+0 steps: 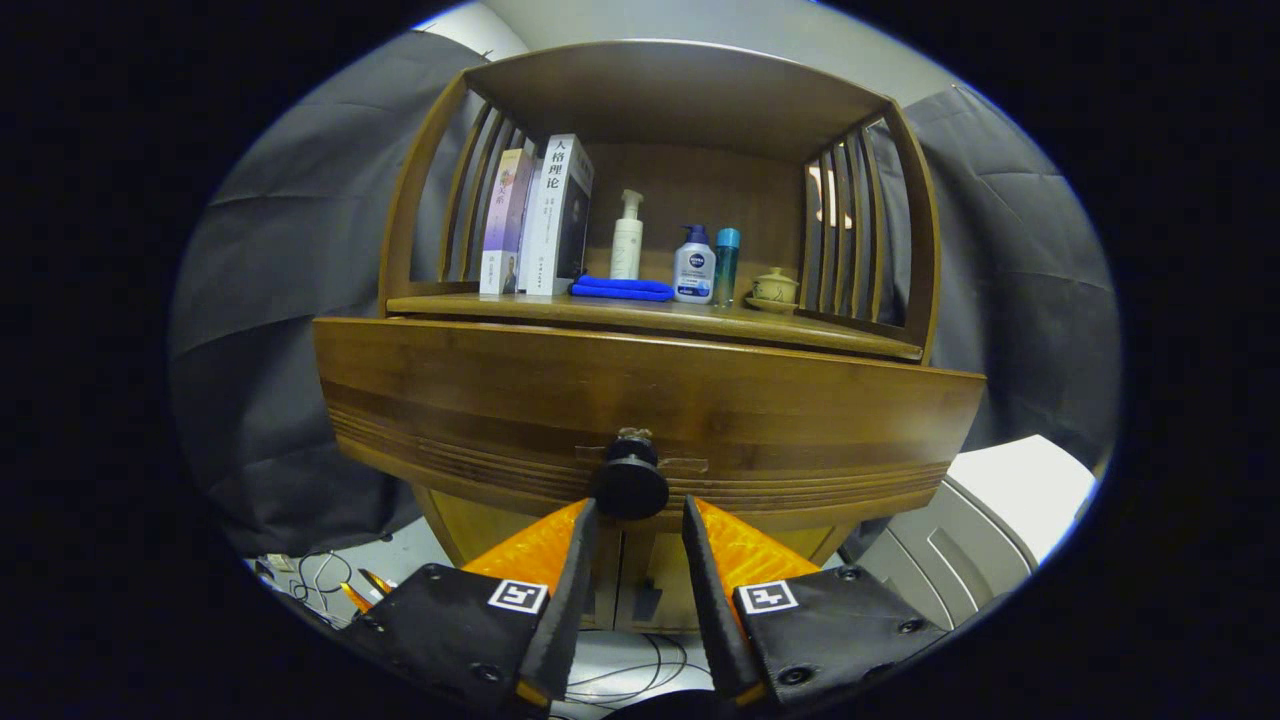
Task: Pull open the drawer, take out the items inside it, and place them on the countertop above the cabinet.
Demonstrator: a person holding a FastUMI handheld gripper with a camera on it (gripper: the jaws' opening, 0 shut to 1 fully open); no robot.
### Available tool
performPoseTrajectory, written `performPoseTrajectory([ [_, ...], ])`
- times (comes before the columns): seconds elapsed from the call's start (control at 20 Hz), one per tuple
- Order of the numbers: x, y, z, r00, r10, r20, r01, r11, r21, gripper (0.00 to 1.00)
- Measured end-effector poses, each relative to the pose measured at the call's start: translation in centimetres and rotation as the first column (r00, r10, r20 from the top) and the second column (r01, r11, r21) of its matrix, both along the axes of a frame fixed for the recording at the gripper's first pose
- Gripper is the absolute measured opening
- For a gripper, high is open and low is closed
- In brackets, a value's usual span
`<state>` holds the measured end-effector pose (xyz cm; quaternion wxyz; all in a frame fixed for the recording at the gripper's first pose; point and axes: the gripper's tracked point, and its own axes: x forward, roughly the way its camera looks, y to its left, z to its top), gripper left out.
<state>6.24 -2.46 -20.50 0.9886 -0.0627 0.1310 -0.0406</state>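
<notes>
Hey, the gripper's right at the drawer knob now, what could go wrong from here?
1. The gripper is open, with the round black knob just at its fingertips; closing this shallow may let it slip off when pulling.
2. A hard or jerky pull on the brown wooden drawer front might shake the countertop and tip the tall white pump bottle or the upright books.
</notes>
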Motion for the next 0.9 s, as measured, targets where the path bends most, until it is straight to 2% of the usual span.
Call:
performPoseTrajectory([
  [0.1, 0.0, 0.2, -0.1, 1.000, 0.006, -0.009, -0.006, 1.000, 0.004, 0.56],
  [0.25, 0.5, 0.3, 0.2, 1.000, 0.021, -0.004, -0.021, 1.000, -0.002, 0.90],
  [0.45, 2.5, -0.4, 1.0, 1.000, -0.018, 0.011, 0.018, 1.000, 0.014, 0.88],
  [0.55, 2.9, 0.7, 0.8, 1.000, 0.012, -0.015, -0.012, 0.999, 0.042, 0.68],
  [0.65, 3.0, 0.5, 0.9, 1.000, 0.010, -0.006, -0.010, 1.000, 0.024, 0.48],
  [0.7, 3.0, 0.6, 1.1, 1.000, 0.012, 0.009, -0.012, 0.999, 0.030, 0.41],
  [0.8, 3.1, 0.7, 1.0, 1.000, 0.020, -0.005, -0.020, 0.999, 0.043, 0.30],
  [0.9, 3.1, 0.7, 0.9, 0.999, 0.040, -0.022, -0.039, 0.997, 0.061, 0.30],
])
